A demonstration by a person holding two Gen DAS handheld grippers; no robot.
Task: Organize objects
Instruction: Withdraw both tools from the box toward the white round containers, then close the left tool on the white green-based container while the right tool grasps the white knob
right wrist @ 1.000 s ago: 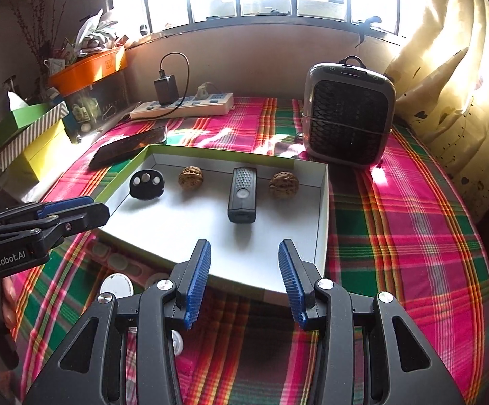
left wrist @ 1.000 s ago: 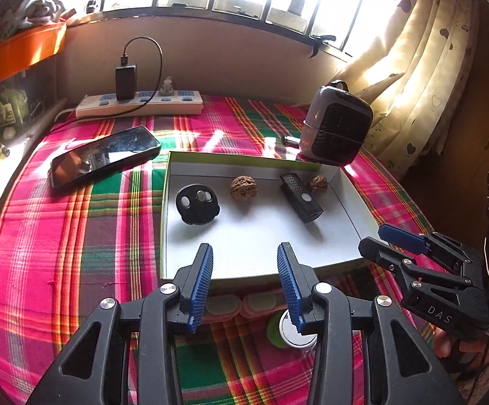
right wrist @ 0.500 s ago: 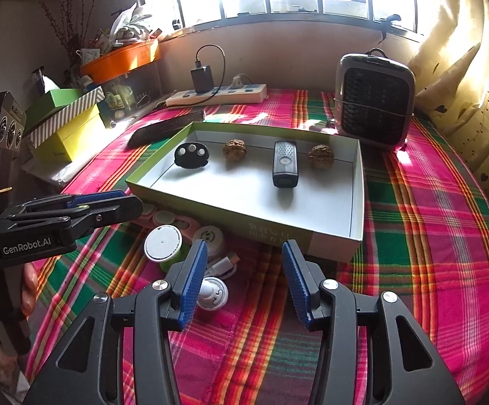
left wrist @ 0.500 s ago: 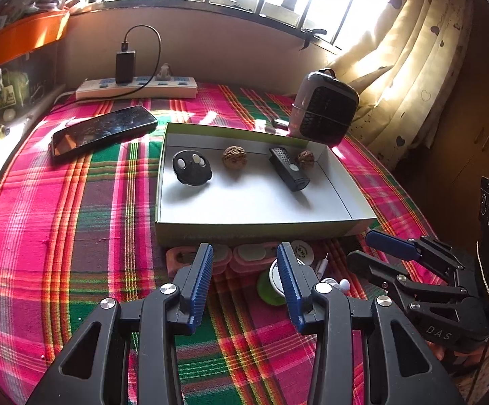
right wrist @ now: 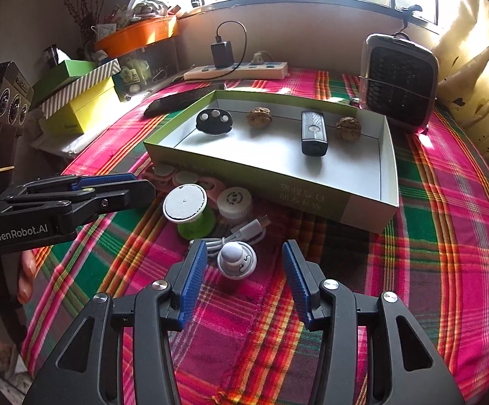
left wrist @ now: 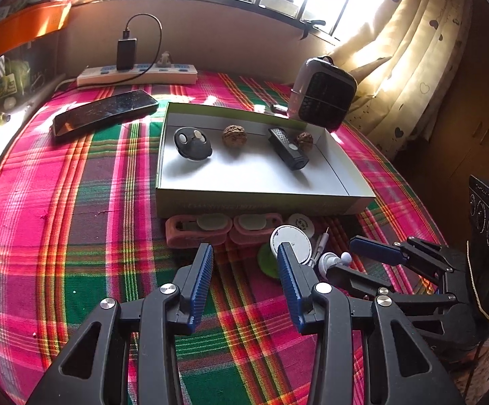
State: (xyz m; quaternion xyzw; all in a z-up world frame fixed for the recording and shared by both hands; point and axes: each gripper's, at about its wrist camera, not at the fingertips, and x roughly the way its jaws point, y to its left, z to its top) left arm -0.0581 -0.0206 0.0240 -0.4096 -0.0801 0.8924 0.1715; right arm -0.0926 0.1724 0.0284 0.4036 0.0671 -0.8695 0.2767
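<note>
Both grippers have drawn back from over the shallow box (right wrist: 271, 185), so the clutter on the cloth in front of its near wall now shows. Nearest, the right gripper (right wrist: 242, 263) hangs over plaid tablecloth (right wrist: 430, 236), its ribbed blue pads having just been opening; they flank a small white earbud-like piece (right wrist: 236, 260) without touching it. The left gripper (left wrist: 244, 266) is likewise released, nothing between its pads, over bare cloth with free room to its left.

Just beyond lie a coiled white cable (right wrist: 244, 231), a green spool with a white disc face (right wrist: 185, 211), a round white cap (right wrist: 234, 200) and two pink rubbery cases (left wrist: 224, 227) pressed against the box wall.

Inside the white-floored, green-sided cardboard box, in a row along the far side: one round black fob (right wrist: 214, 121), two wrinkled walnuts (right wrist: 259, 116), one black remote (right wrist: 313, 133). Its near half is open.

Farther back are a dark phone (left wrist: 104, 113), a grilled heater (right wrist: 399, 82) and a power strip (right wrist: 236, 69) by the wall.
</note>
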